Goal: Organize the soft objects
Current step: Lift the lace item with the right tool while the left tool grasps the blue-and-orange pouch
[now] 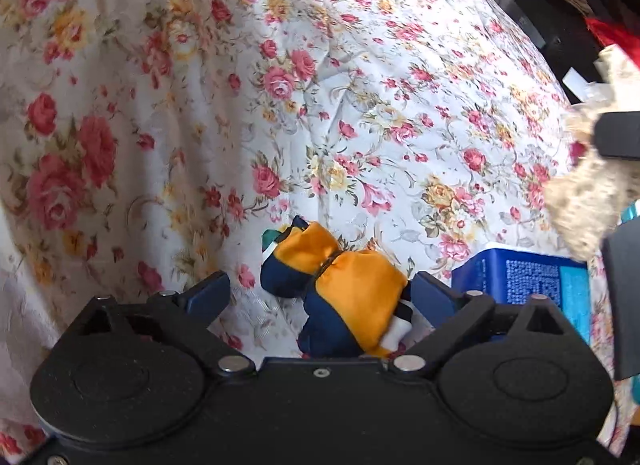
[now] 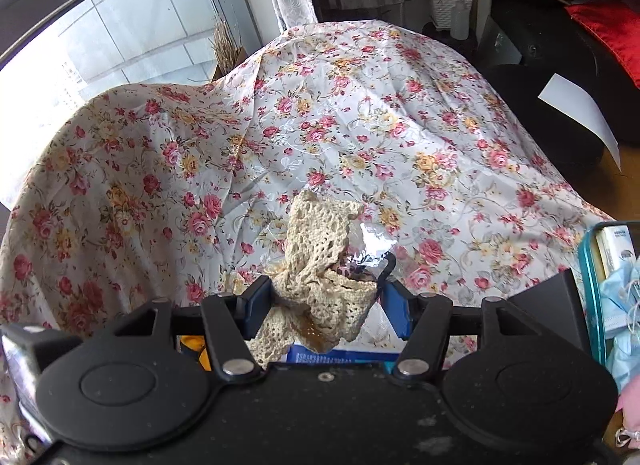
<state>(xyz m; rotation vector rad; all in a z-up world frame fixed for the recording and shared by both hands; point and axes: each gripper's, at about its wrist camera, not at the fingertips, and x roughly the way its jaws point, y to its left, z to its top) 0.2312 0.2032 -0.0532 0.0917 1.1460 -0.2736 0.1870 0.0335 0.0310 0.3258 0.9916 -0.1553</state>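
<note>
The left tool (image 1: 320, 297) stands spread wide over the orange-and-navy plush toy (image 1: 344, 285) lying loose on the floral cloth (image 1: 360, 105), while the right tool (image 2: 324, 305) pinches a cream crochet piece (image 2: 324, 265) above it.

The floral cloth (image 2: 320, 125) covers all that is under it, so what carries the things cannot be told. In the left wrist view the lower part of the orange and navy plush toy (image 1: 340, 285) is hidden behind the body of the left tongs (image 1: 320, 297). The blue box (image 1: 528, 277) has print too small to read. In the right wrist view the crochet cloth (image 2: 320, 265) hides much of that box, and the teal container (image 2: 600, 285) is cut off by the right edge.
</note>
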